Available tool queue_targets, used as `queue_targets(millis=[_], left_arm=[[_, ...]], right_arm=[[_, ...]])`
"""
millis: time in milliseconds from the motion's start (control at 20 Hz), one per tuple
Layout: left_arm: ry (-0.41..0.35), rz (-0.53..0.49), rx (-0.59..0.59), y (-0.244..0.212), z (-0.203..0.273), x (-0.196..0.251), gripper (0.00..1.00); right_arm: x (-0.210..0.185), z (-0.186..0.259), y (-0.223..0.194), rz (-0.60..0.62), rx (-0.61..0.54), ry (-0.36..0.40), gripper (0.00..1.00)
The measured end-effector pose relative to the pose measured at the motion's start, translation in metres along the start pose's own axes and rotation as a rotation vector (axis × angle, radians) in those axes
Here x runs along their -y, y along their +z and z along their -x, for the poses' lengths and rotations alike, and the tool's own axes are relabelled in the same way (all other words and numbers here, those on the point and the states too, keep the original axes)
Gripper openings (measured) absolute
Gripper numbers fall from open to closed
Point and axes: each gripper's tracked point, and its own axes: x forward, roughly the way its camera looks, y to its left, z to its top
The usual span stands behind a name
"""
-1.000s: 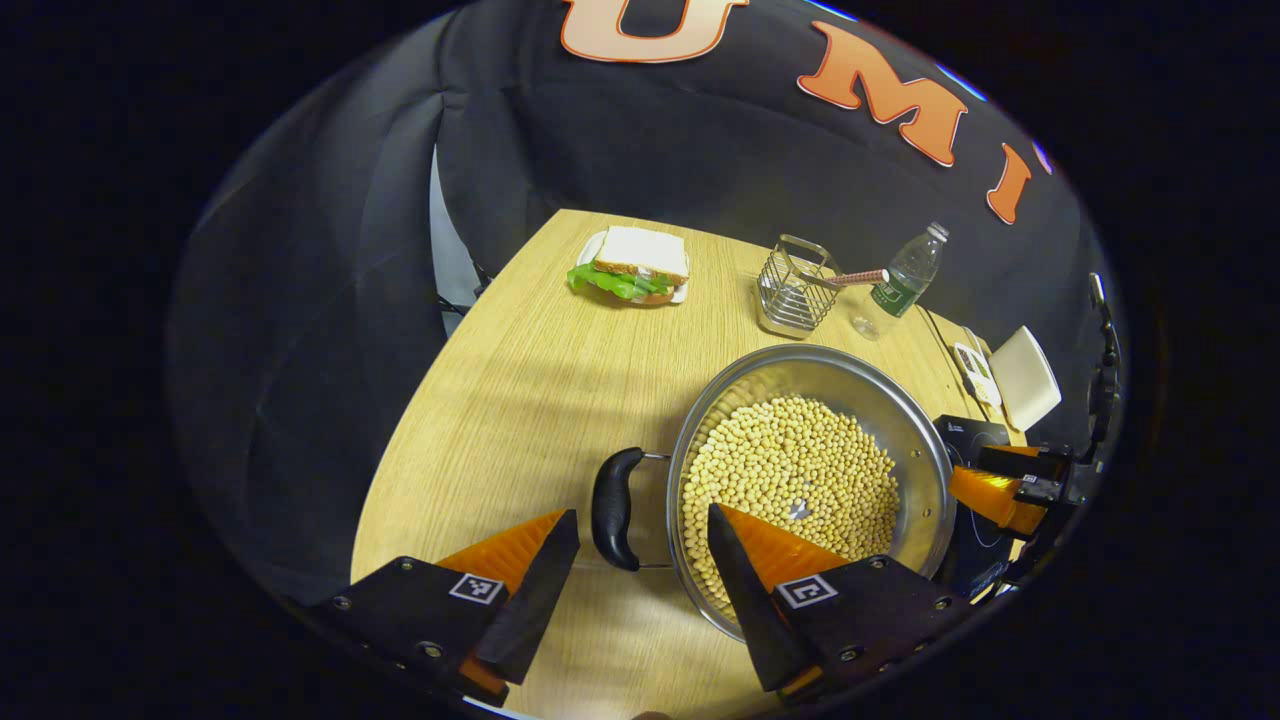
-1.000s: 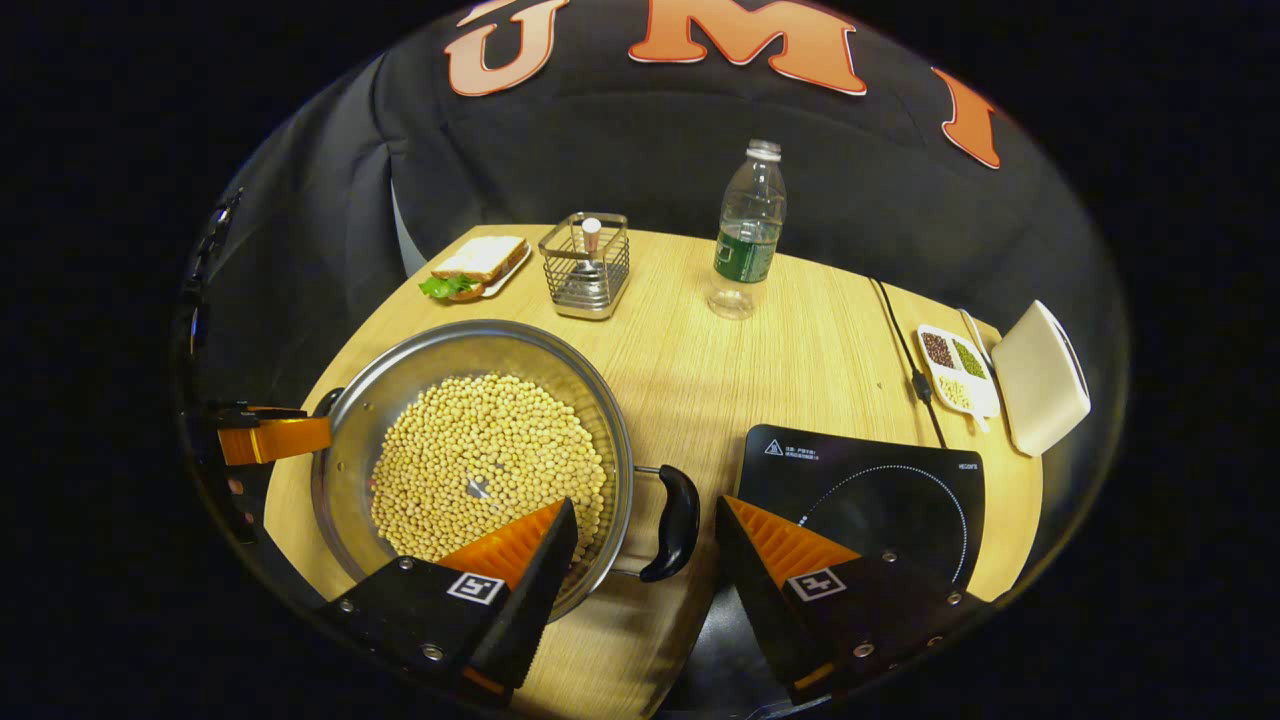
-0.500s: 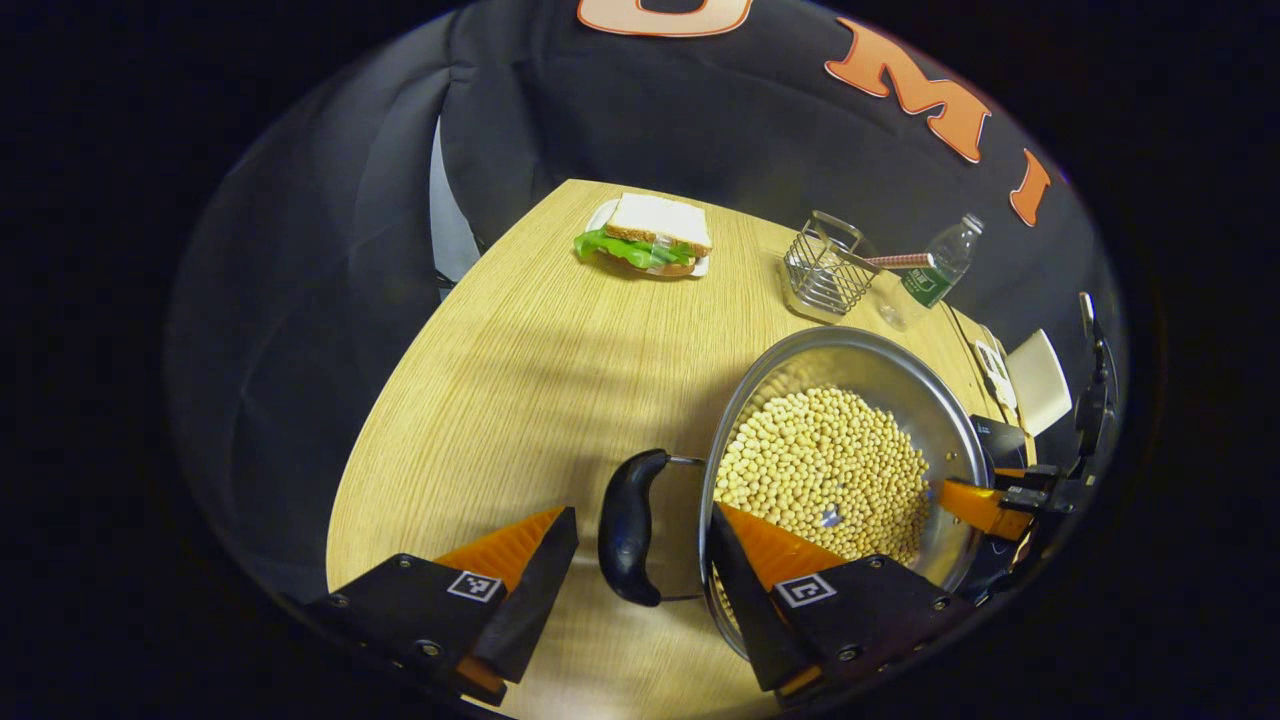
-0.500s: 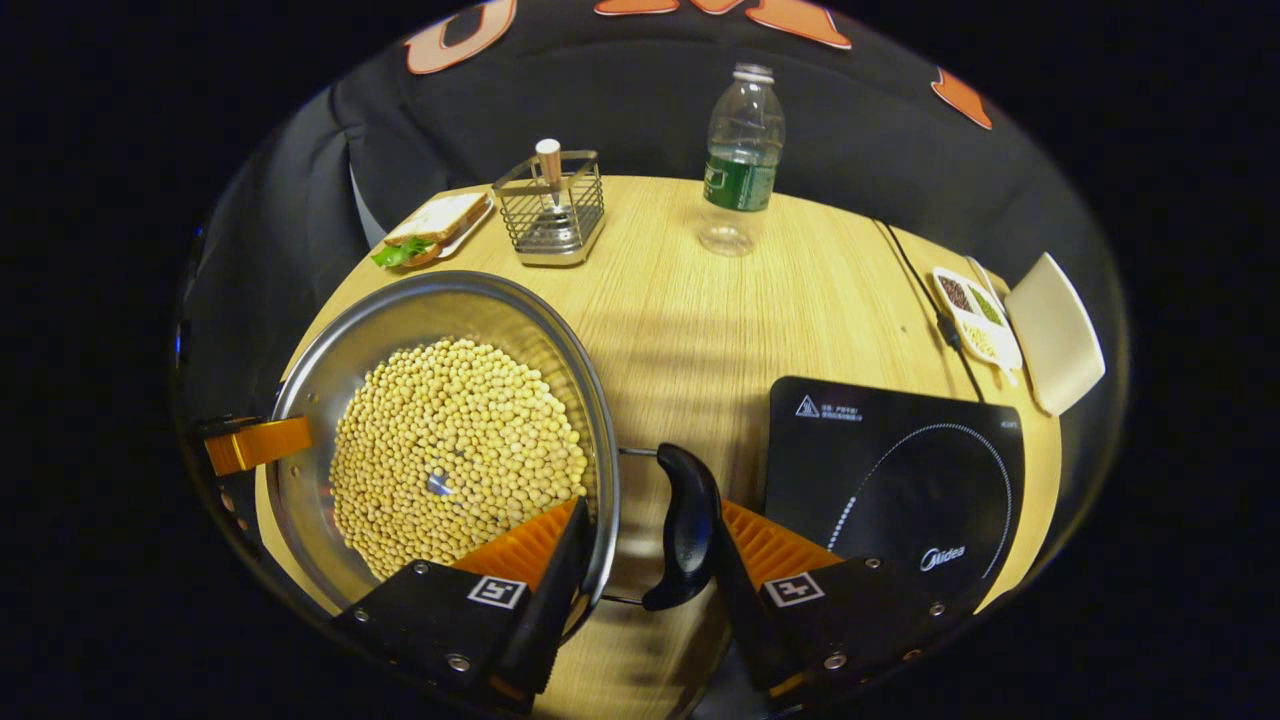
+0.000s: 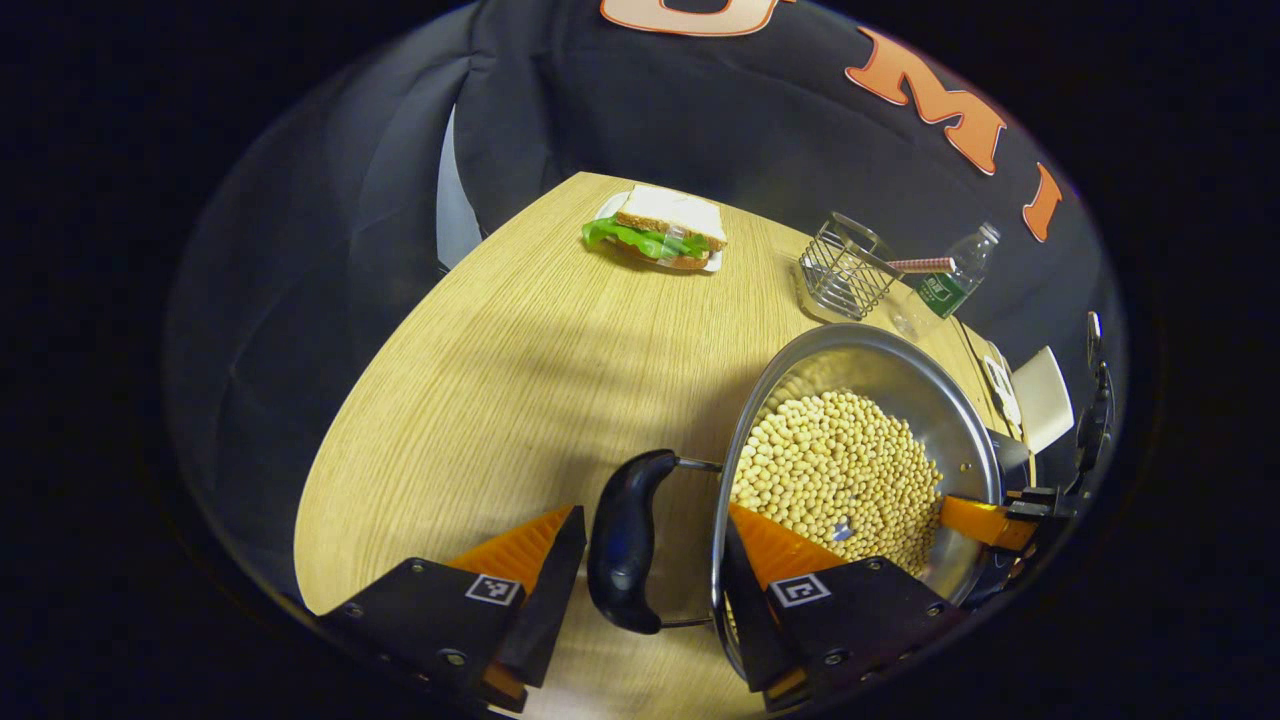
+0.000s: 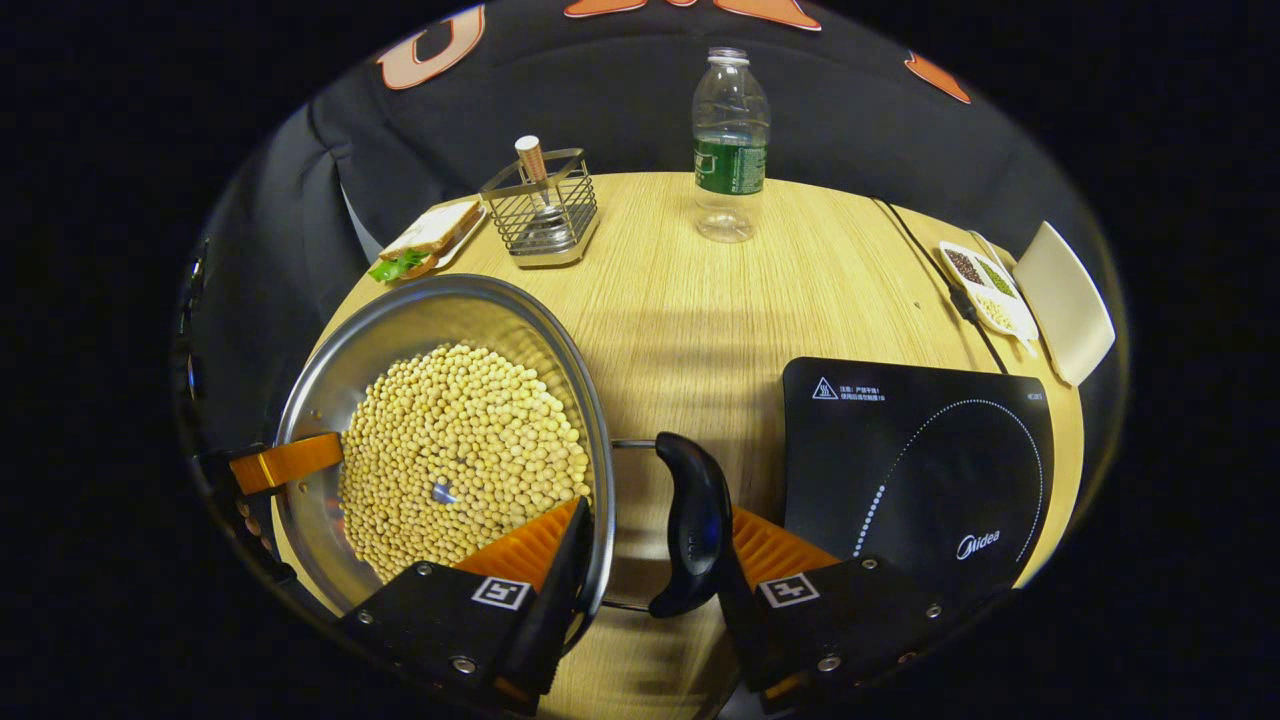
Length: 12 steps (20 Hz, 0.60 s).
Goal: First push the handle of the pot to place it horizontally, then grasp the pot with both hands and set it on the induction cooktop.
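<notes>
**A:** So what are the left tongs [image 5: 645,570] doing? They stand wide apart, straddling the pot's near black handle [image 5: 622,540]. One finger is out on the table [image 5: 480,400] side, almost touching the handle, and the other reaches over the rim, inside the pot [image 5: 860,350], above the soybeans [image 5: 840,470]. Not clamped yet as far as the left gripper view shows.

**B:** Same deal on the other side. The right tongs [image 6: 650,560] are spread around the opposite black handle [image 6: 692,525]. The outer finger looks pressed right against the handle, while the inner one sits over the rim, inside the pot [image 6: 440,300], with a clear gap to the handle. So open, not gripping.

**A:** And the pot itself? It sits on the wooden table, full of soybeans [image 6: 460,440], just beside the black induction cooktop [image 6: 920,470] and not on it.

**B:** Yep. The left tongs [image 6: 285,462] also show at the far rim in the right gripper view. Further back there's a sandwich [image 6: 425,240], a wire basket [image 6: 540,210], a water bottle [image 6: 730,150], and a small tray of beans [image 6: 985,290] next to a cable [image 6: 925,255].
</notes>
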Motion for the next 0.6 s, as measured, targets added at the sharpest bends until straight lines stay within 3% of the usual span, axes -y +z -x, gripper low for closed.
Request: queue_targets(millis=[100, 200, 600], left_arm=[[0.009, 0.002, 0.016, -0.0004, -0.001, 0.0029, 0.6], [0.021, -0.006, 0.038, 0.0011, -0.0016, 0.0021, 0.58], [0.083, -0.089, 0.108, 0.0081, -0.0016, 0.0044, 0.63]], right_arm=[[0.0, 0.0, -0.0003, -0.002, 0.004, 0.007, 0.67], [-0.0007, -0.0001, -0.0013, -0.014, 0.003, 0.014, 0.67], [-0.0014, 0.0014, 0.0037, -0.112, -0.023, 0.046, 0.52]])
